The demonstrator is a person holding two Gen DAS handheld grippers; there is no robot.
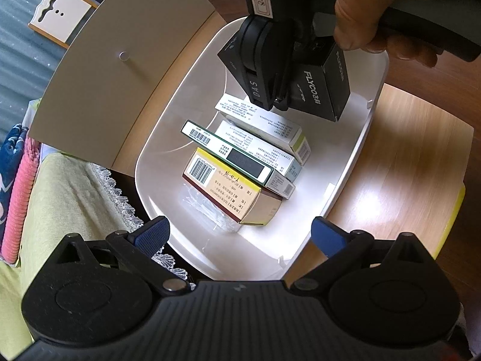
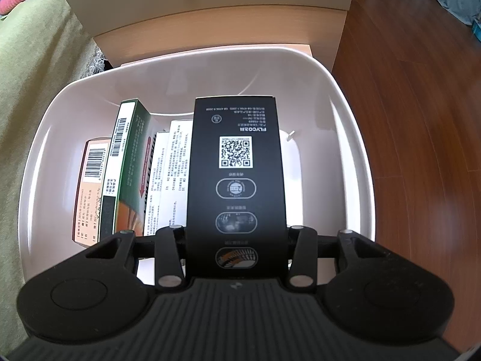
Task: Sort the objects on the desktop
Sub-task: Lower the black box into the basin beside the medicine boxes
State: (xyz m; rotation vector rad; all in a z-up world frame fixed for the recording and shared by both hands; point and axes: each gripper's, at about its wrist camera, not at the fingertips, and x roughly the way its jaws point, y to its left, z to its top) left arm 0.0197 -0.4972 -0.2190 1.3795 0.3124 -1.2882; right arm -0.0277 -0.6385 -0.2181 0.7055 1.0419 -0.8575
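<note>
Bin (image 1: 354, 162) sits on counter (image 1: 415, 156); cabinet door (image 1: 120, 75) at its 10 o'clock. Four cartons (image 1: 240, 162) stacked leaning inside the bin, toward 8 o'clock. FLYCO box (image 2: 236, 162) held above the bin, cartons at its 9 o'clock.

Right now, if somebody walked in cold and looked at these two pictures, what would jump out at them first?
Probably the black box clamped in the right gripper, held over the white bin. Next, the row of cartons lying in the bin, a green-edged carton leaning across the others. The left gripper sits open at the bin's near rim, holding nothing.
</note>
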